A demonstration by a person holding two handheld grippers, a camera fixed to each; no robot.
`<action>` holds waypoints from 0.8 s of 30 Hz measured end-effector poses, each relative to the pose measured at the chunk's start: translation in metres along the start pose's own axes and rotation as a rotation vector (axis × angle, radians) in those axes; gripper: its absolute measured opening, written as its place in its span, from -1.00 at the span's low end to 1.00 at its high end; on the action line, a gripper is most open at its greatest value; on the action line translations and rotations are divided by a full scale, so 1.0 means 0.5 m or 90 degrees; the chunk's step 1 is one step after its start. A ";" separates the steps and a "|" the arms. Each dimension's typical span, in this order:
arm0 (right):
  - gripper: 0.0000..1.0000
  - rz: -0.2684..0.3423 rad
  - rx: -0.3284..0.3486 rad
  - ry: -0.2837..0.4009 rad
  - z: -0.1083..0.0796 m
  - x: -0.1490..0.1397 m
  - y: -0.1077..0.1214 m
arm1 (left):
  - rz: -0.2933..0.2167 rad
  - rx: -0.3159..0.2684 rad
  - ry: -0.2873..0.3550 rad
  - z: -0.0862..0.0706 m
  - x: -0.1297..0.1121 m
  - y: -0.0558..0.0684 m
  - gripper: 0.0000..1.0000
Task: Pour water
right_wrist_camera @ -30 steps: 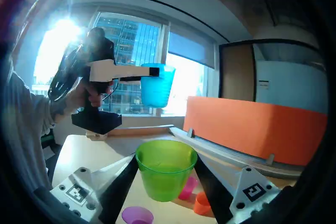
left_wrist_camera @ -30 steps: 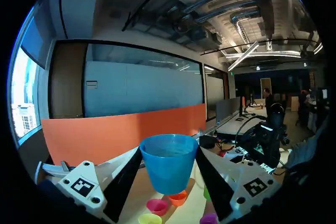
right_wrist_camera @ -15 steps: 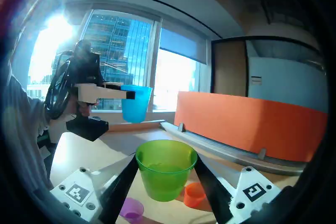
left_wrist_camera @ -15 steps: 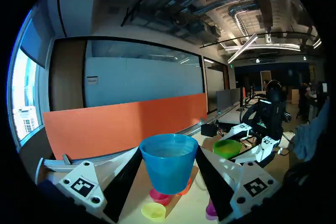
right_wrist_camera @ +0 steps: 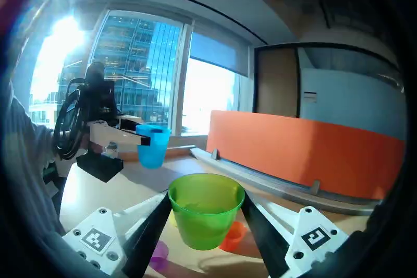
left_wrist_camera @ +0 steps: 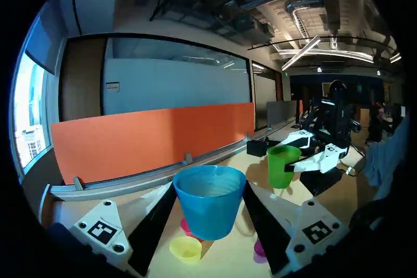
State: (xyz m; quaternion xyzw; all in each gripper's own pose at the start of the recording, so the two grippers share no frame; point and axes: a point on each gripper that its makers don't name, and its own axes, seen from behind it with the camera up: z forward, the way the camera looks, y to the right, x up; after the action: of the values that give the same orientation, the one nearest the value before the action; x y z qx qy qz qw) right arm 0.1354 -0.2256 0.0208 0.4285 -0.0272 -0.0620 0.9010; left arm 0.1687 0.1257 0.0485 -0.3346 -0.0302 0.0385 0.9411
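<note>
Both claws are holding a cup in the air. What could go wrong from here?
1. The left gripper and right gripper hold the blue plastic cup and green plastic cup apart above the light wooden table; pouring from here would likely miss and wet it.
2. Only two fingers pinch each cup's sides, so tilting might let one slip.
3. A small yellow plastic cup sits below the blue one; a low move could knock it.
</note>
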 end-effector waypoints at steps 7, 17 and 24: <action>0.82 0.006 -0.010 -0.005 -0.015 -0.002 0.018 | 0.010 -0.007 -0.019 -0.002 -0.030 0.009 0.76; 0.83 0.009 -0.010 -0.032 -0.029 -0.028 0.033 | 0.013 -0.022 -0.060 0.001 -0.081 0.015 0.76; 0.84 0.003 -0.003 -0.058 -0.036 -0.050 0.035 | 0.020 -0.031 -0.089 0.000 -0.116 0.022 0.76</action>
State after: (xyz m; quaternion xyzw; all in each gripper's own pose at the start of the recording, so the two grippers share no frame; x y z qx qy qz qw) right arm 0.1141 -0.1973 0.0231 0.4232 -0.0688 -0.0794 0.8999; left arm 0.1104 0.1289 0.0395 -0.3542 -0.0912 0.0758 0.9276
